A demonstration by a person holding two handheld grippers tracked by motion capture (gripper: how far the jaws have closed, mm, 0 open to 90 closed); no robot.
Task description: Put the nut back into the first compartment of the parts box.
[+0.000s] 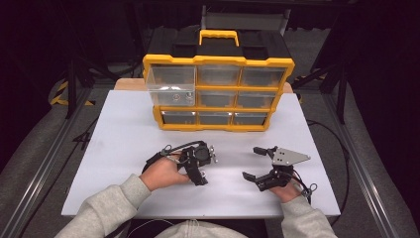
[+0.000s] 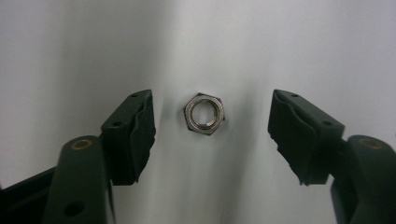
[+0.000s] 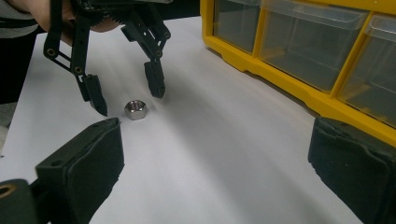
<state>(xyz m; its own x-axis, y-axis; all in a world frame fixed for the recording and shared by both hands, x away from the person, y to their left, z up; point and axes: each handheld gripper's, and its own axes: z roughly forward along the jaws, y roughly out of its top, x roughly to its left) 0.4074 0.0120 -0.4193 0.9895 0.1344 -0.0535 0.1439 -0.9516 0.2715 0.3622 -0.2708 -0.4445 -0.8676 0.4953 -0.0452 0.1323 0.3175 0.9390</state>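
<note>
**Fingers Came Down Around a Nut**

The fingers [image 2: 130,135] of the left gripper [image 2: 210,135] stood apart, one on each side of the nut [image 2: 204,113]. They did not touch it, so nothing was held. The right gripper [image 1: 257,163] was wide open too and held nothing.

The nut lay flat on the table [image 1: 124,148], at about 7 o'clock from the box [image 1: 218,91] and at about 9 o'clock from the right gripper.

What could go wrong? The nut was small and smooth. If one finger hit it first, it might slide away. If the fingers squeezed too high, it might pop out.

The table was white and smooth. The yellow box had clear drawers, and one drawer [image 1: 171,85] stuck out. The room around was dark.
</note>
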